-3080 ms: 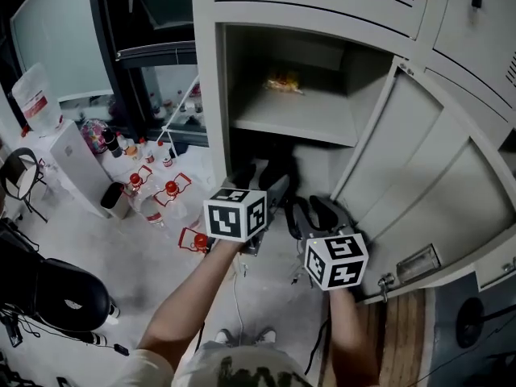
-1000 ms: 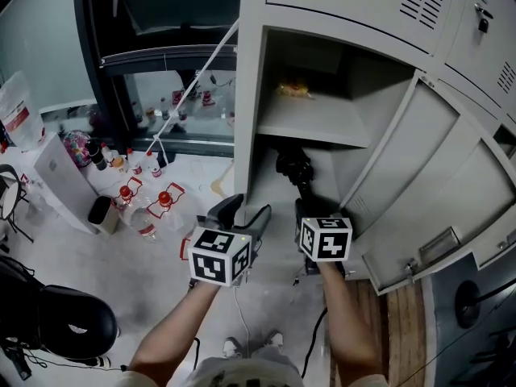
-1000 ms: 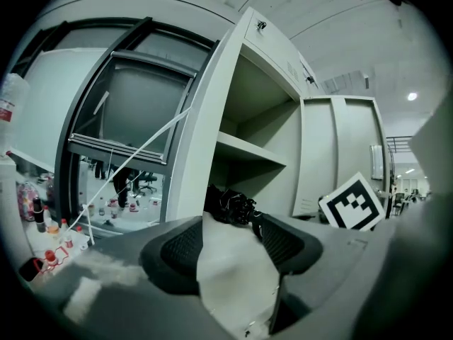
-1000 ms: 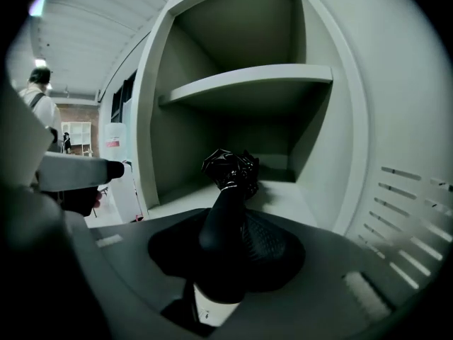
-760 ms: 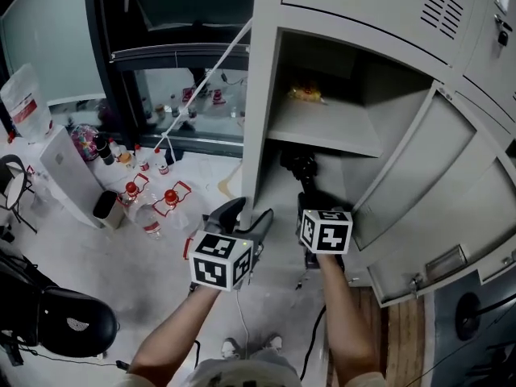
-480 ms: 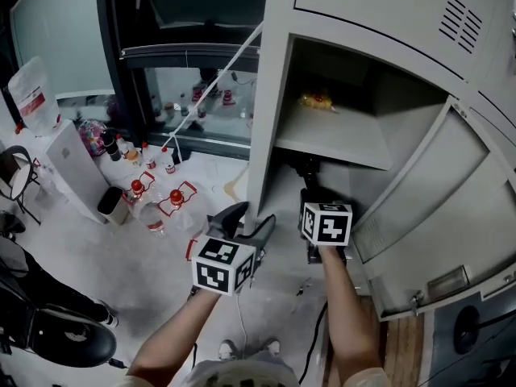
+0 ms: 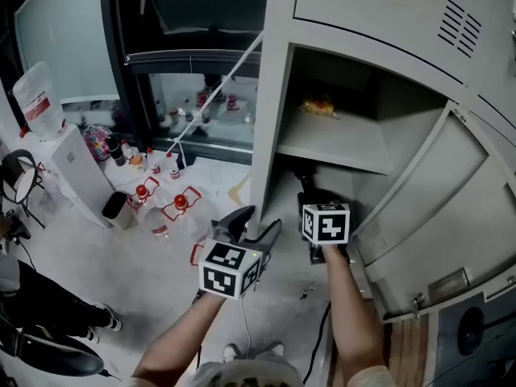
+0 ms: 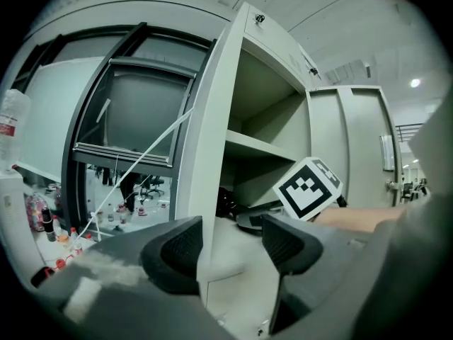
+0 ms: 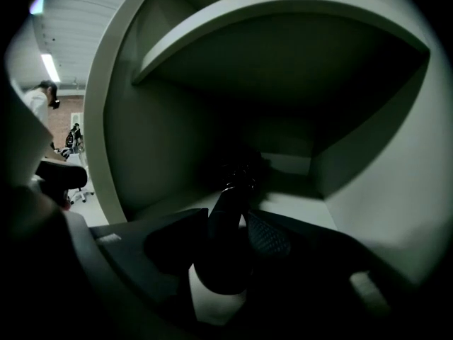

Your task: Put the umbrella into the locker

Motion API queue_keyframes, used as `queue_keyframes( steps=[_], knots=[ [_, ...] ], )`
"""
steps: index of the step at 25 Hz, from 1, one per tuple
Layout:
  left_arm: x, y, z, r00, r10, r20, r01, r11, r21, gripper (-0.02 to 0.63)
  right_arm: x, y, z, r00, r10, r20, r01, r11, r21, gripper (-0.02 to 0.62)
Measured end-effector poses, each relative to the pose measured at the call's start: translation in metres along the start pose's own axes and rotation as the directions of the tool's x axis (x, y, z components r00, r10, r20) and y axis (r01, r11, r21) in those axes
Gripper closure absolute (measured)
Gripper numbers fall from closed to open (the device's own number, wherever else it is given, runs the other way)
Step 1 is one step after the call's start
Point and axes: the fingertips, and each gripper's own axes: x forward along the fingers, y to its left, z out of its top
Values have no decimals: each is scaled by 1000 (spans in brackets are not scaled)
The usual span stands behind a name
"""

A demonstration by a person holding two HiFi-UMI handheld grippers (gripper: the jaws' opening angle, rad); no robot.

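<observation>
Locker: umbrella between opening right hand-held gripper jaws.

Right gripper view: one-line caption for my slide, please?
Right gripper, fingers opening around the black folded umbrella, which lies in the lower compartment of the locker, under the shelf.

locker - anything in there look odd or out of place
A small yellow packet sits alone on the locker's upper shelf, unrelated to the job. Below, the black umbrella lies in the lower compartment, its handle between the right gripper's opening jaws. Nothing looks damaged or spilled inside.
</observation>
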Motion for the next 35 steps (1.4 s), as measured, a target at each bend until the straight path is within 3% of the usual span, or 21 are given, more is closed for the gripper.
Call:
queue_keyframes(
  steps=[3,11,19,26,29,35],
  knots=[
    [-4,-3,1,1000,-13,1,13,1000,8,331,-13,7,0,1000,8,28,-9,1000,29,388],
    [-24,-11,7,997,-81,-8,81,997,2,331,-84,25,8,991,-55,122,45,996,80,387],
    [-40,-16,28,992,-127,-9,128,991,48,410,-160,40,10,972,-121,199,97,987,126,468],
    [-46,-14,34,989,-146,-34,148,985,90,545,-195,43,8,960,-175,218,152,981,118,588],
    [-48,-10,35,988,-146,-41,149,984,99,600,-201,44,7,961,-178,213,156,981,115,597],
    [-50,-2,35,990,-132,-53,136,987,87,600,-201,47,11,960,-172,221,153,983,98,597]
  ],
)
